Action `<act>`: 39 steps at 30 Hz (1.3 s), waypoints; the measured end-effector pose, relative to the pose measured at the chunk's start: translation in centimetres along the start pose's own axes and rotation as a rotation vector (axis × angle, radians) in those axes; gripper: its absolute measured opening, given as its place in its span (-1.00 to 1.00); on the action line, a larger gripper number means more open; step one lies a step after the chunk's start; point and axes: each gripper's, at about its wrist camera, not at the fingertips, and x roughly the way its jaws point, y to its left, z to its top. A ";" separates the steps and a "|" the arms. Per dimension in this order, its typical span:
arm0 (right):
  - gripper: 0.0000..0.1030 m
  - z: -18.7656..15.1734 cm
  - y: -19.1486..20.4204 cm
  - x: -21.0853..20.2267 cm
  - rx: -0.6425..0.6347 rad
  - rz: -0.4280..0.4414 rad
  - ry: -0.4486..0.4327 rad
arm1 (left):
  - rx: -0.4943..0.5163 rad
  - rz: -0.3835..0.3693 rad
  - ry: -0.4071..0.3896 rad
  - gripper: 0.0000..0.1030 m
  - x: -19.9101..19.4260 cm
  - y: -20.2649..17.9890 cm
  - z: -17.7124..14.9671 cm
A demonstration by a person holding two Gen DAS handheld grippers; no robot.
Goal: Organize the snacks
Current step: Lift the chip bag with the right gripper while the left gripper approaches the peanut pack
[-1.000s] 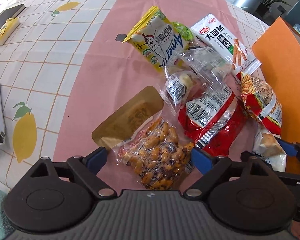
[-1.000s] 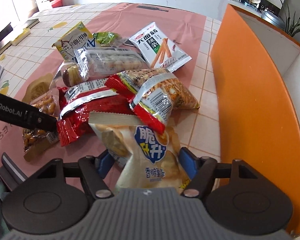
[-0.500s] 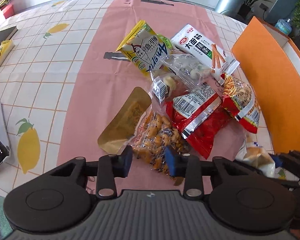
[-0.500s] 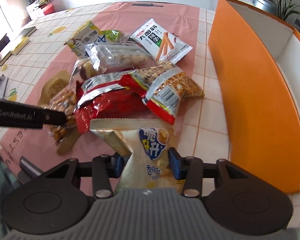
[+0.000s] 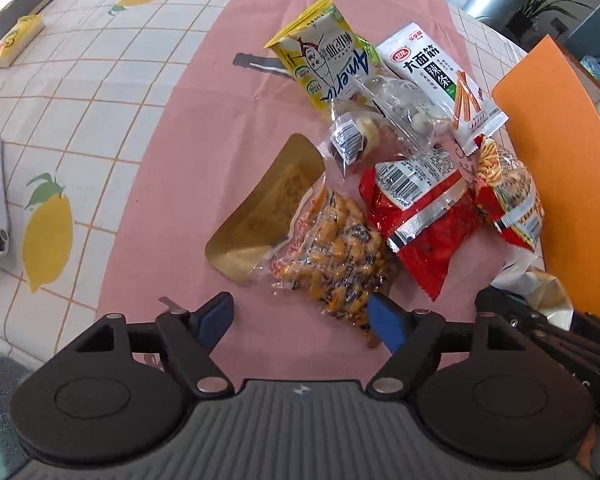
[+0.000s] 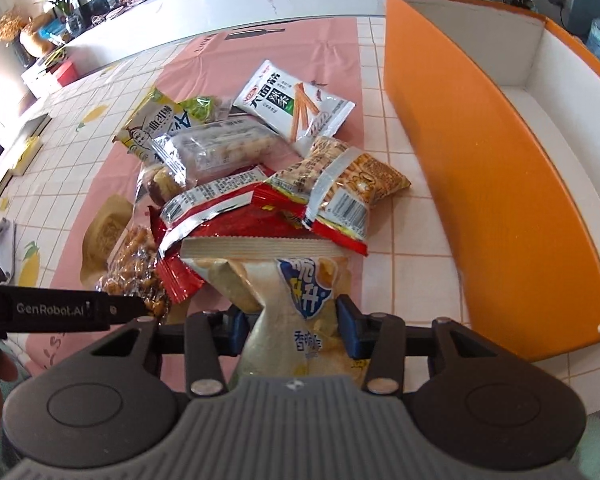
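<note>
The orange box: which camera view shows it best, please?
The right wrist view: the orange box shows its long outer wall and white inside. The left wrist view catches only part of that wall at the right edge, the inside hidden.

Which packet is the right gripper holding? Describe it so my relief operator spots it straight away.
Start at the orange box on the right, then look to the snack pile beside it on the pink cloth. At the pile's near edge the right gripper is shut on a pale chip bag. Unlike the neighbouring red packet, it is cream with a blue logo.
</note>
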 end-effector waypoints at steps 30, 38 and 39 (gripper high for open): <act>-0.19 -0.4 -3.3 0.0 0.214 0.259 0.022 | 0.164 -0.098 -0.164 -0.75 -2.5 -1.5 -0.8; -0.20 0.0 -2.6 -0.5 0.177 0.240 0.004 | 0.164 0.019 -0.204 0.44 -3.0 -1.0 0.2; -0.19 0.1 -2.6 -0.6 0.175 0.236 0.002 | 0.171 0.043 -0.219 0.53 -3.2 -0.8 0.3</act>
